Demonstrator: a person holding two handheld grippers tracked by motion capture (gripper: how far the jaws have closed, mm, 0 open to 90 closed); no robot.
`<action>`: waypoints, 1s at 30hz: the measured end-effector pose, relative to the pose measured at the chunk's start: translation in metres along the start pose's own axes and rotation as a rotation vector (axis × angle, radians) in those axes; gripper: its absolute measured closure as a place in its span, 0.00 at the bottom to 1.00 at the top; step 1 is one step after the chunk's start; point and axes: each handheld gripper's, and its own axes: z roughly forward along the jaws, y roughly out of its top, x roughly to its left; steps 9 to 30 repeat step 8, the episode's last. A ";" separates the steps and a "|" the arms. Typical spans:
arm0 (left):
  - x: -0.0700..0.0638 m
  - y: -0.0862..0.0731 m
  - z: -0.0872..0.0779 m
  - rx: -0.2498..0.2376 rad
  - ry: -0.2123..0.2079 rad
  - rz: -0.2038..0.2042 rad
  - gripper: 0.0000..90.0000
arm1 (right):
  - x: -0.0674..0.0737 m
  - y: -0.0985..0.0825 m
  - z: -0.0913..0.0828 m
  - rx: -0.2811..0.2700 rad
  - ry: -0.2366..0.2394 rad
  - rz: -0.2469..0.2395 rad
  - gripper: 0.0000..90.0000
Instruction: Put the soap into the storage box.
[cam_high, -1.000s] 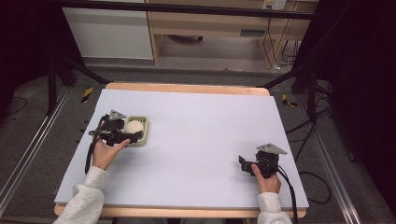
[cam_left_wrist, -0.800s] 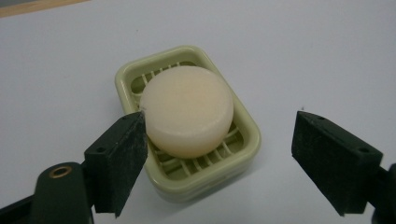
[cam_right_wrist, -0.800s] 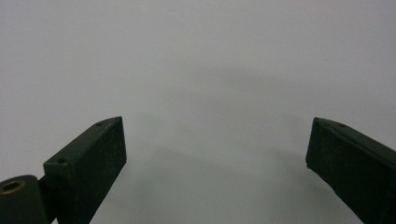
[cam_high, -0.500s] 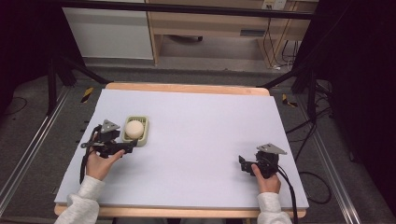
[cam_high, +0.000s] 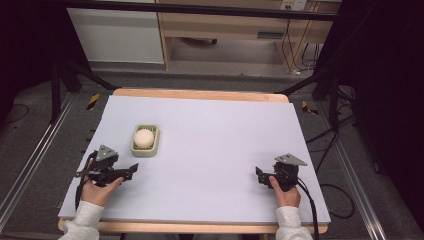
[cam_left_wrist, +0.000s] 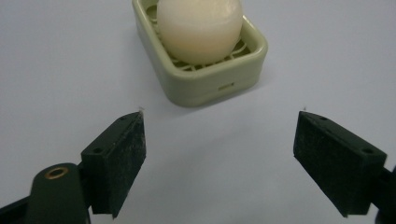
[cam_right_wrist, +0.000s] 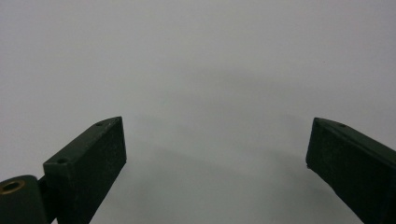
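Note:
A pale green soap dish (cam_high: 146, 149) sits on the left half of the table, with a round cream soap (cam_high: 144, 137) resting in it. My left gripper (cam_high: 129, 170) is below and to the left of the dish, apart from it, pointing right. In the left gripper view its jaws stand wide open around bare table, and the soap dish (cam_left_wrist: 212, 83) with the soap (cam_left_wrist: 200, 27) lies just beyond the left gripper (cam_left_wrist: 219, 154). My right gripper (cam_high: 260, 176) rests near the front right of the table. In the right gripper view the right gripper (cam_right_wrist: 217, 158) is open over plain tabletop.
The light grey table (cam_high: 220, 135) has a wooden strip along its far edge (cam_high: 200, 94). Black frame legs and cables stand on the floor on both sides. A wooden cabinet (cam_high: 225, 30) is behind the table.
My left gripper has drawn back from the soap dish toward the near left edge, leaving dish and soap where they were. The right gripper has stayed put.

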 end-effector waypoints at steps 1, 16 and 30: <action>0.001 -0.003 0.000 0.000 0.001 0.000 0.18 | 0.000 0.000 0.000 0.000 0.000 0.002 0.06; 0.004 -0.012 -0.003 -0.004 0.011 -0.014 0.19 | 0.000 0.000 0.000 0.000 -0.003 0.003 0.06; 0.004 -0.012 -0.003 -0.004 0.011 -0.014 0.19 | 0.000 0.000 0.000 0.000 -0.003 0.003 0.06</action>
